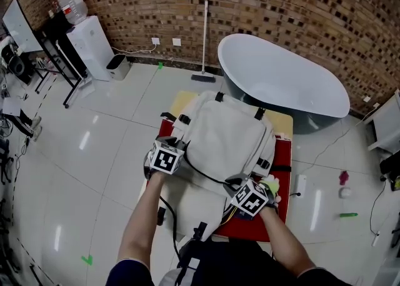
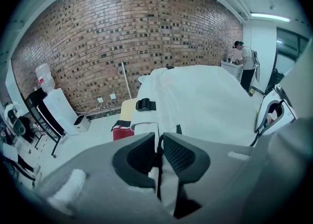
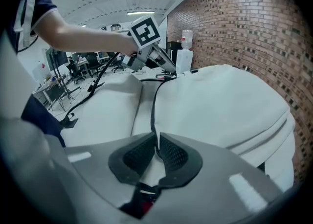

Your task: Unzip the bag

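A white backpack [image 1: 225, 135] lies flat on a red-topped table [image 1: 282, 153]. A thin black zipper line [image 1: 203, 173] crosses its near part from one gripper to the other. My left gripper [image 1: 183, 155] is at the bag's left side. In the left gripper view its jaws [image 2: 160, 142] stand slightly apart, with a fold of white fabric and a dark strip in the gap. My right gripper [image 1: 230, 183] is at the near right. Its pads [image 3: 157, 145] are pinched on the end of the black zipper line [image 3: 152, 105], which runs away to the left gripper [image 3: 171, 74].
A white bathtub [image 1: 281, 78] stands behind the table, with a broom [image 1: 205, 41] against the brick wall. A water dispenser [image 1: 94, 44] and desks are at the far left. A cable [image 1: 169, 216] hangs off the table's near side. A person [image 2: 247, 64] stands far off.
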`<control>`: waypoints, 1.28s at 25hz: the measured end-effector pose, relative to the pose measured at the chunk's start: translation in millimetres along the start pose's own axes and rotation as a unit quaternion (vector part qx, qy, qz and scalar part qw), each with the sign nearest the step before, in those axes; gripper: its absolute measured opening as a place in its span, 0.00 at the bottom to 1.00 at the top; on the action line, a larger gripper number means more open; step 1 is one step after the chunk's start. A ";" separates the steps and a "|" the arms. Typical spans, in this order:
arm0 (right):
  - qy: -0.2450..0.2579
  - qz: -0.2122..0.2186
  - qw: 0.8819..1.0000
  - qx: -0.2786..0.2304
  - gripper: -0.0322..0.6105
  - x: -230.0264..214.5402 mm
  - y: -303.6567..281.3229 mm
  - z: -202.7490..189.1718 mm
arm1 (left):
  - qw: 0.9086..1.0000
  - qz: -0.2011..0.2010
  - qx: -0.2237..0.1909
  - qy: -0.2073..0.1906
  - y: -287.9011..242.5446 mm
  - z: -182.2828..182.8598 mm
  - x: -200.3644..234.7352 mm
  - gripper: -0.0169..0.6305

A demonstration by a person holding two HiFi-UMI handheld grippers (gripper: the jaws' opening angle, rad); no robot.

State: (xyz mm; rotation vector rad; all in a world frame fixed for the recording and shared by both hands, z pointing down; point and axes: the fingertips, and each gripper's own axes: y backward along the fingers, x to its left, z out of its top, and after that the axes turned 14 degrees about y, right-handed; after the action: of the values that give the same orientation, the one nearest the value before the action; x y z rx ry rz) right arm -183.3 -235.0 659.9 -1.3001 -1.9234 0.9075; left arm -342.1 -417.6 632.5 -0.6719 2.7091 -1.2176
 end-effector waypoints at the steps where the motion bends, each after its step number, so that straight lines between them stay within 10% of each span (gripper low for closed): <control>1: 0.000 0.000 1.000 -0.003 0.11 -0.4 0.1 0.6 | 1.000 0.000 0.003 0.005 2.2 -3.6 1.2 0.13; 17: -0.076 -0.082 0.973 -0.200 0.06 -45.8 72.2 80.3 | 0.990 -0.056 -0.095 0.086 110.9 -6.2 -68.8 0.12; 32: -0.106 -0.130 0.916 -0.364 0.06 -64.6 158.1 146.0 | 0.943 -0.159 -0.269 0.112 183.1 48.0 -164.6 0.03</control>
State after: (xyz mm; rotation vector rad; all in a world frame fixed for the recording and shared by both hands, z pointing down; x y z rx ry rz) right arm -201.7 -280.4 440.6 -1.3076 -2.6749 0.1822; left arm -246.4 -273.0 451.3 -1.1287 3.2553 -0.6049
